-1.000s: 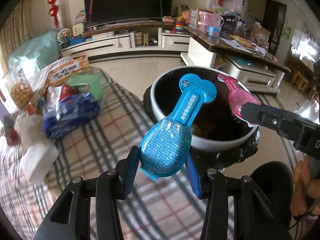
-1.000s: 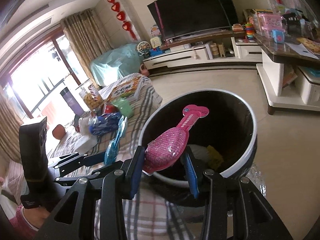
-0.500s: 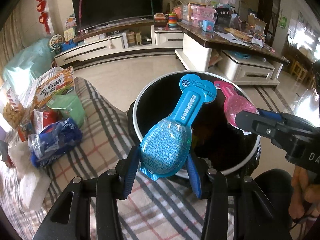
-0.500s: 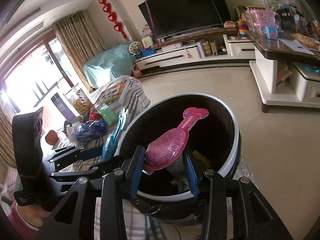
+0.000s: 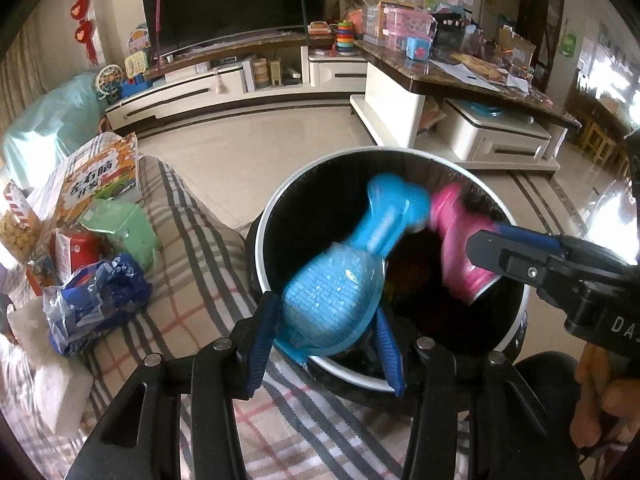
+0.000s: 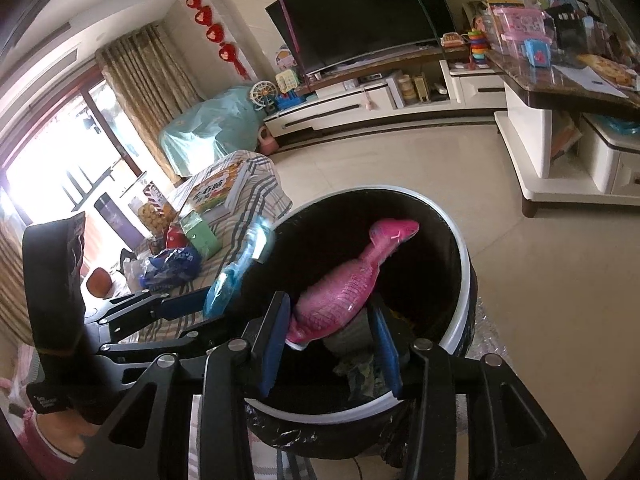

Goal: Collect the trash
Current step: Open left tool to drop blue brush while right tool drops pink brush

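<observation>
Over the round black white-rimmed bin (image 5: 516,344), left gripper (image 5: 326,344) grips a blue spoon-shaped plastic pack (image 5: 340,288); right gripper (image 6: 328,344), jaws opening, w/ a pink one (image 6: 344,292) between them. Wrappers (image 5: 96,300) left on the checked cloth's (image 5: 192,280) far edge.

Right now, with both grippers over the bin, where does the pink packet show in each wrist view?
Left wrist view: the pink packet is right of centre, over the bin's dark mouth, beside the blue packet, at the tip of the right gripper reaching in from the right.
Right wrist view: bottom centre, between that gripper's jaws, which are opening.
Shared landmark: the white-rimmed trash bin, below the packet in both views.
</observation>
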`<state>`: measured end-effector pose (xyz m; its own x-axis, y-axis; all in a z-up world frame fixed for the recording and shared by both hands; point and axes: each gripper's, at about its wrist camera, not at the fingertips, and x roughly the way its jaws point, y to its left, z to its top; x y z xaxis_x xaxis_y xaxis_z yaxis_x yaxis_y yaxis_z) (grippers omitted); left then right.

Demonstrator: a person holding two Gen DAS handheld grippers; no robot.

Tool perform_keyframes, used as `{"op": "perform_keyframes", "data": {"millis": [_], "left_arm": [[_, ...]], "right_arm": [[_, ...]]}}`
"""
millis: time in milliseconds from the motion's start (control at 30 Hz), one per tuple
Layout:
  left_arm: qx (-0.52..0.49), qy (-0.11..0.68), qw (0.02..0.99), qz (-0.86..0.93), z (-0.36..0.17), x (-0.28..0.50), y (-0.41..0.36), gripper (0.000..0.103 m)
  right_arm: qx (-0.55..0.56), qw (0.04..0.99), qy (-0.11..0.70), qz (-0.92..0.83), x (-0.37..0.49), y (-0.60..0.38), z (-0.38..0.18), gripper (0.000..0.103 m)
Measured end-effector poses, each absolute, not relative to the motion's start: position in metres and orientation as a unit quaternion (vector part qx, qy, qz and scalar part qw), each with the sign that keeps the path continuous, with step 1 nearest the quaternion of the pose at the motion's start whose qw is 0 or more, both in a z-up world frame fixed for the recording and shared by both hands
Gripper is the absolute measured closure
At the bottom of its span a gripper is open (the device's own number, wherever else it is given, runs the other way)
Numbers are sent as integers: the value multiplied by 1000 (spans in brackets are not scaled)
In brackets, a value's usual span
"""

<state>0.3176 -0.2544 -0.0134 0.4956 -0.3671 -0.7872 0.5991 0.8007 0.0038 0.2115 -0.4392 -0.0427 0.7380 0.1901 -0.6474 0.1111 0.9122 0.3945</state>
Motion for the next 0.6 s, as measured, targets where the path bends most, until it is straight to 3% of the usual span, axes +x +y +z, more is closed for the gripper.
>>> {"op": "perform_keyframes", "data": {"millis": [133,600], "left_arm": [[134,408,858,-281,-12,315,-251,47],[48,404,883,-236,-21,279,-172,41]], "right_arm": [[216,908,358,18,209,-442,-42,55],[201,915,349,35,202,-408,-33,27]]}}
